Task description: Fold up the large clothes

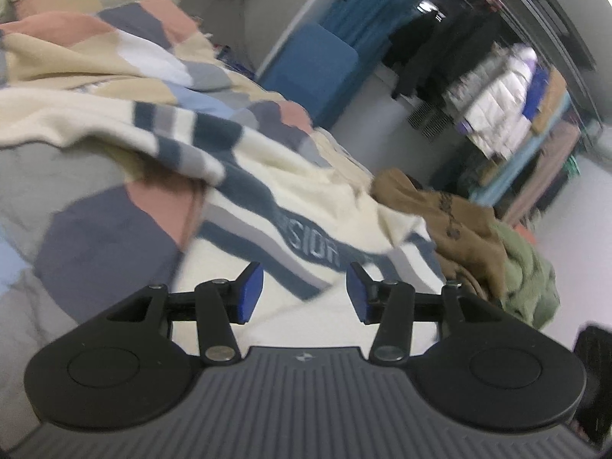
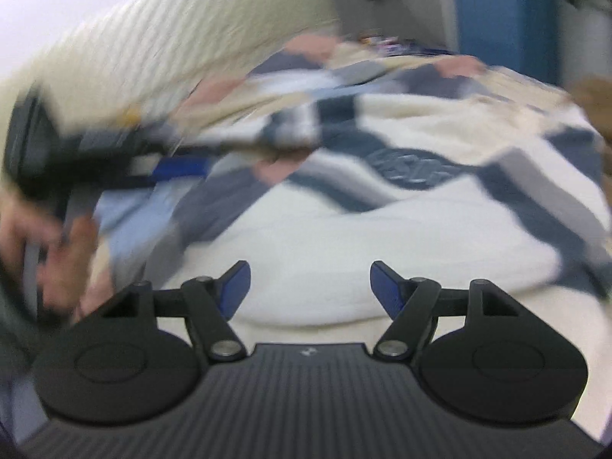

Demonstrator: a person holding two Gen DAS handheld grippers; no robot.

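Note:
A cream sweater with navy and grey stripes and lettering lies spread and rumpled on a bed. My left gripper is open and empty, just above the sweater's cream lower part. In the right wrist view the same sweater fills the middle, blurred. My right gripper is open and empty above its cream body. The left gripper and the hand holding it show blurred at the left of that view.
A patchwork bedcover in pink, navy, grey and beige lies under the sweater. A brown garment and a green one sit at the bed's right. A clothes rack and a blue panel stand beyond.

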